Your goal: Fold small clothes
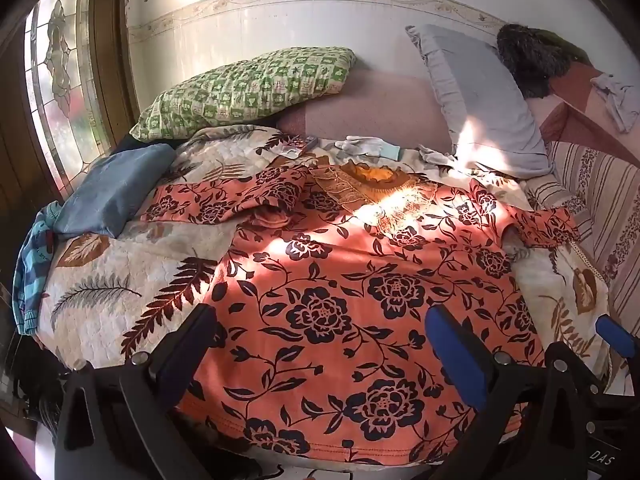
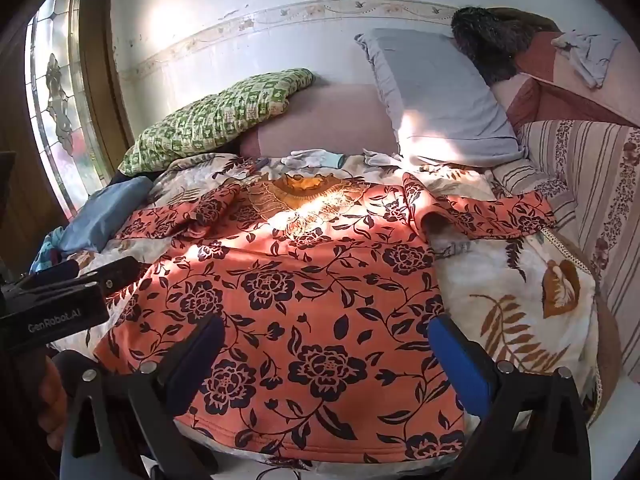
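Note:
An orange top with a black flower print (image 1: 340, 304) lies spread flat on the bed, neck with gold embroidery (image 1: 372, 184) at the far end, sleeves out to both sides. It also shows in the right wrist view (image 2: 304, 312). My left gripper (image 1: 320, 332) is open and empty above the hem, its fingers wide apart. My right gripper (image 2: 328, 344) is open and empty above the hem too. The right gripper's blue pad shows at the right edge of the left wrist view (image 1: 616, 336). The left gripper's body shows at the left of the right wrist view (image 2: 76, 292).
The bed has a leaf-print quilt (image 1: 120, 280). A green checked pillow (image 1: 248, 88), a grey pillow (image 1: 480, 96) and white gloves (image 1: 368, 146) lie at the head. A blue folded cloth (image 1: 112, 192) sits at the left, a striped cushion (image 2: 580, 184) at the right. A window (image 1: 56, 80) is on the left.

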A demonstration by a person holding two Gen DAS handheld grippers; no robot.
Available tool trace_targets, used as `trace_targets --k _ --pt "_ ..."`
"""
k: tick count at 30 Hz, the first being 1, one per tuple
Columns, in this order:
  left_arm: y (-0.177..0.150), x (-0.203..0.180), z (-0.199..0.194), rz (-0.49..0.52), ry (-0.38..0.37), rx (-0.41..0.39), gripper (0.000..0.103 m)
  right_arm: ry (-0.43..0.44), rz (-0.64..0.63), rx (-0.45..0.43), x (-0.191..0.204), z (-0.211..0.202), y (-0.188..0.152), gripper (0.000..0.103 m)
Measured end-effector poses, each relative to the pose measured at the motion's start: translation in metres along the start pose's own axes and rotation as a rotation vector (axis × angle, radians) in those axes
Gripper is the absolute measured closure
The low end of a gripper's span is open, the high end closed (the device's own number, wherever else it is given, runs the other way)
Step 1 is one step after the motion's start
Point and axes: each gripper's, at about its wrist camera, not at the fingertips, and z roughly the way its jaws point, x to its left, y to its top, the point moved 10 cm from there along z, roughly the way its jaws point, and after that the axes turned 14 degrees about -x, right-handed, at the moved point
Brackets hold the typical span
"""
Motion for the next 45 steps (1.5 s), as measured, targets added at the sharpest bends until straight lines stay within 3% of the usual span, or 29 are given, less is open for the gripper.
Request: trace_targets --k 2,8,45 --pt "0.002 -0.001 -0.001 -0.003 -0.012 -0.034 0.0 0.002 0.011 0.006 0.001 0.0 -0.002 0.0" --pt "-0.018 0.005 0.007 -0.004 -0.019 -0.009 0.0 0.01 0.017 0.016 0.002 0.004 -0.004 0.0" --pt "-0.022 0.014 0.01 -0.024 0.019 0.044 0.0 0.007 0.02 0.022 0.005 0.008 -0.008 0.0"
